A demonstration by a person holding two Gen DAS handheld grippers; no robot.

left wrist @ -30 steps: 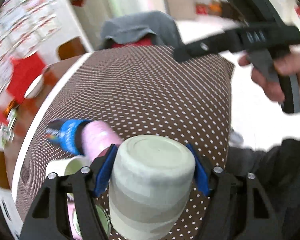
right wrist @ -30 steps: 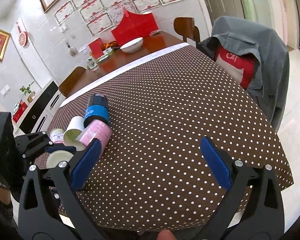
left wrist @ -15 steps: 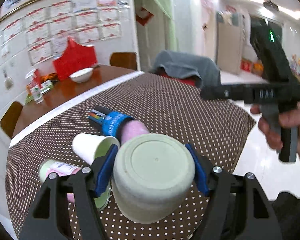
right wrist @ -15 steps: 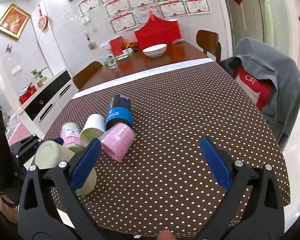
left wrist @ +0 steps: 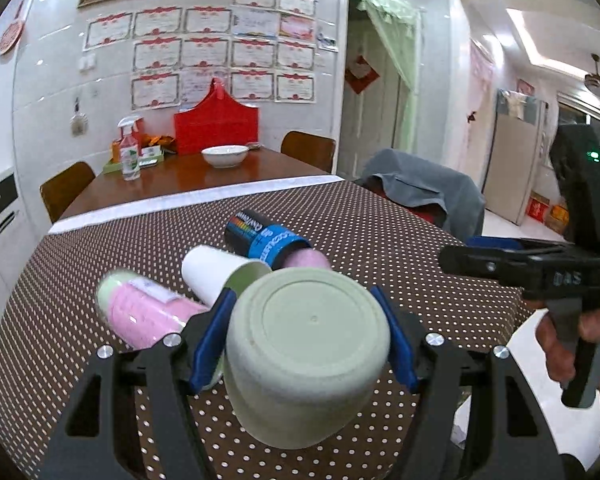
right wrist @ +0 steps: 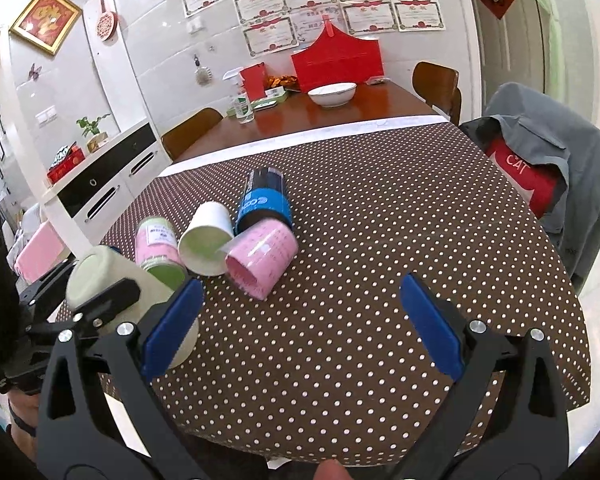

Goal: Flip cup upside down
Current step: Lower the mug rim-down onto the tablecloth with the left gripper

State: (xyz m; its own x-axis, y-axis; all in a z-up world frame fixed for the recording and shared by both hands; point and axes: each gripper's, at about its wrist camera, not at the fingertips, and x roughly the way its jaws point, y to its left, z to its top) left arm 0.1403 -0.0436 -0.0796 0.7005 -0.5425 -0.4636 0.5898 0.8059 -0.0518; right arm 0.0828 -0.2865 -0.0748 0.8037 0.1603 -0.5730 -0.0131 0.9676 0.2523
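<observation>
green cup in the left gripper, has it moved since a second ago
Yes. In the right wrist view the green cup, held by the left gripper, has risen clear of the lying pink cup and turned bottom up.

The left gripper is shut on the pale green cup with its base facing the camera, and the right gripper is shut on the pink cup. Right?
Not quite. The right gripper is open and empty, per the right wrist view; the pink cup lies on the table. The rest holds.

Bright, even indoor light; glare on the white wall tiles [left wrist: 52,92]; fisheye bending and dark corners; slight blur throughout.
</observation>
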